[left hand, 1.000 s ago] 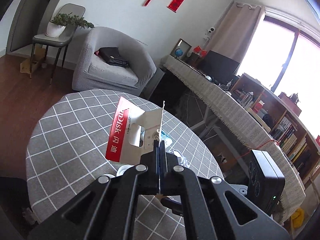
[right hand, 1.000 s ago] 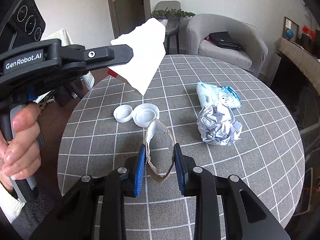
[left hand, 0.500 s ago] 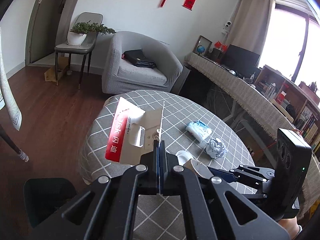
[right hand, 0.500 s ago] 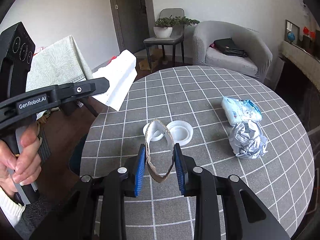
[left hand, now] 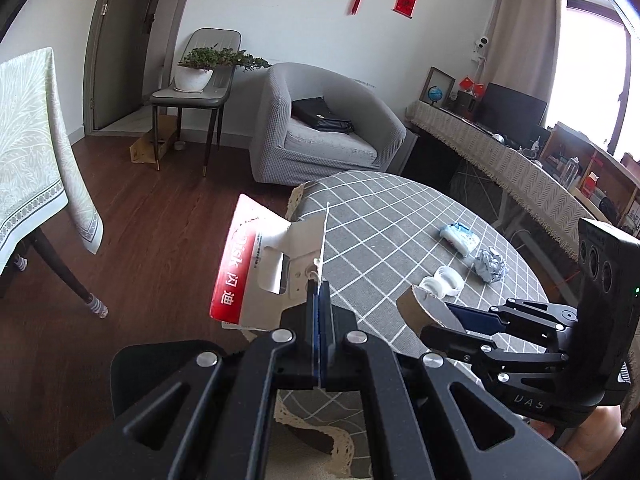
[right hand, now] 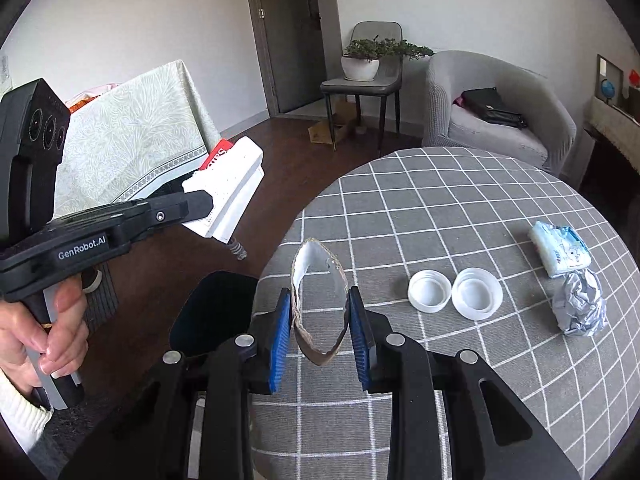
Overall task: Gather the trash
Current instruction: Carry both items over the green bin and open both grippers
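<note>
Right wrist view: your right gripper point(right hand: 319, 322) clamped the cardboard ring point(right hand: 318, 304), left gripper point(left hand: 319, 312) pinched the card packaging point(left hand: 256, 276), probably bin-bound.

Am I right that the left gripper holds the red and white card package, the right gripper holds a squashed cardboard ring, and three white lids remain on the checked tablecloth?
Not quite: only two white lids lie on the checked tablecloth, side by side, as the right wrist view shows. The rest stands: the left gripper holds the red and white card package, and the right gripper holds the squashed cardboard ring.
</note>
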`<state>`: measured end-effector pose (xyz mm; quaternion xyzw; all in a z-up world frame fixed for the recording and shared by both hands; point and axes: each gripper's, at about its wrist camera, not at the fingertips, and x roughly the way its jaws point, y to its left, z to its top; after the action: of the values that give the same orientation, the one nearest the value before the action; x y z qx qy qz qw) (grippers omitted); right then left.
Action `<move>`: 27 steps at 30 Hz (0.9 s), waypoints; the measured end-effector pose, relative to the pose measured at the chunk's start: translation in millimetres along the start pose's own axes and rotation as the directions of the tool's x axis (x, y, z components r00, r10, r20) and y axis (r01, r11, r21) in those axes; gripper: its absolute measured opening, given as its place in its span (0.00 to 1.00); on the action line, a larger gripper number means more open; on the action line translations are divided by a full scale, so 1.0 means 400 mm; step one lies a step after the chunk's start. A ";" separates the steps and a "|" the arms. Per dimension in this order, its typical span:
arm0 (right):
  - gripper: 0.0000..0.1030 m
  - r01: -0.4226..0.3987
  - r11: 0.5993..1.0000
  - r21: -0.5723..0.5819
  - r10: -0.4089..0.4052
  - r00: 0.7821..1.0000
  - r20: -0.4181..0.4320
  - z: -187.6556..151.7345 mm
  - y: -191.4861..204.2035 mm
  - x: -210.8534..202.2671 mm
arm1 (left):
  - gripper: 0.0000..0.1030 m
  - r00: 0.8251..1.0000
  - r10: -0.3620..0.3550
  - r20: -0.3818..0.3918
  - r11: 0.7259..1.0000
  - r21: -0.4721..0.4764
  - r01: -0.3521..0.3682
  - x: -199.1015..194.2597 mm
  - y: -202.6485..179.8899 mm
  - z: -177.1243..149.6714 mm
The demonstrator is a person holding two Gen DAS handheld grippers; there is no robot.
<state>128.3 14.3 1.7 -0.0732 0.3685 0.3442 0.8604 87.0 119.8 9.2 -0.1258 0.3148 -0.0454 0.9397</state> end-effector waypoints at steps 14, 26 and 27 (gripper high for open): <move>0.27 -0.073 0.996 -0.058 0.070 0.997 -0.040 0.038 0.161 0.089 | 0.01 0.985 0.082 -0.152 0.996 -0.031 -0.088 0.016 0.189 -0.104; 0.27 -0.115 0.990 -0.075 0.107 0.988 -0.108 0.056 0.248 0.188 | 0.01 0.930 0.148 -0.336 0.987 -0.008 -0.160 0.087 0.306 -0.218; 0.27 -0.117 0.990 -0.076 0.108 0.988 -0.113 0.059 0.253 0.196 | 0.01 0.924 0.154 -0.351 0.986 -0.006 -0.166 0.091 0.315 -0.225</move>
<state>115.2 141.6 -21.9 -0.1062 0.4037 0.4025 0.8147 62.7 216.8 -114.5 -0.1064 0.4867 0.0155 0.8669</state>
